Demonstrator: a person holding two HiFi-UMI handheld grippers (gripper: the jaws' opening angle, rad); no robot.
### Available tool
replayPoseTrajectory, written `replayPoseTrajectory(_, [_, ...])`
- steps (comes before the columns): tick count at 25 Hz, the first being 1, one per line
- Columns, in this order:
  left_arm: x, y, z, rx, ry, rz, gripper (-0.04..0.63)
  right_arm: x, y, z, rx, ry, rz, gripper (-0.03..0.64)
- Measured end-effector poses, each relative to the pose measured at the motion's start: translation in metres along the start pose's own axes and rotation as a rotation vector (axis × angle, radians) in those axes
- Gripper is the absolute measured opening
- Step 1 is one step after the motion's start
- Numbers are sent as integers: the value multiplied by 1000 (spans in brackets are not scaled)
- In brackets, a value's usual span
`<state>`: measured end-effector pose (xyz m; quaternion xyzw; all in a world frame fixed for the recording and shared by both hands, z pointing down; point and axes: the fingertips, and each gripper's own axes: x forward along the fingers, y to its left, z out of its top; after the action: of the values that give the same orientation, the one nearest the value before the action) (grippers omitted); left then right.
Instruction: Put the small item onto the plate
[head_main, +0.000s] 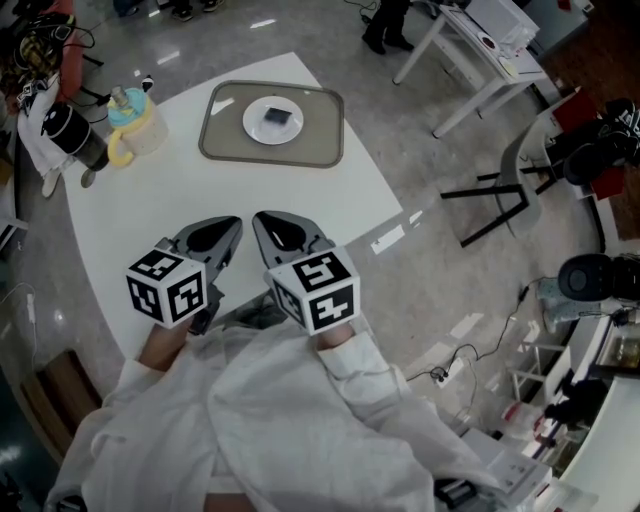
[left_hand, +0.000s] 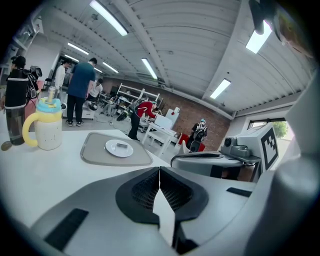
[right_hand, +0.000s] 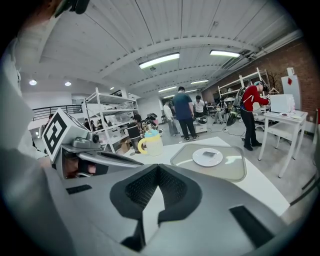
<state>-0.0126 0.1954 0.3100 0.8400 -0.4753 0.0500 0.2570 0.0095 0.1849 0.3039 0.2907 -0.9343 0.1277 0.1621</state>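
A white plate sits on a grey tray at the far side of the white table. A small dark item lies on the plate. The same plate and item show far ahead in the left gripper view, and the plate with the item in the right gripper view. My left gripper and right gripper hover side by side near the table's front edge, well short of the tray. Both are shut with nothing between the jaws.
A yellow and blue lidded cup and a dark bottle stand at the table's left. Several people stand in the room beyond the table. A white desk and chairs are to the right.
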Motion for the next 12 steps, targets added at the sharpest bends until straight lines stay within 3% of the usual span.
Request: replayPoseTrajectory(12, [0, 0, 4, -5, -11, -4, 12, 2, -1, 2, -5, -1, 10, 15])
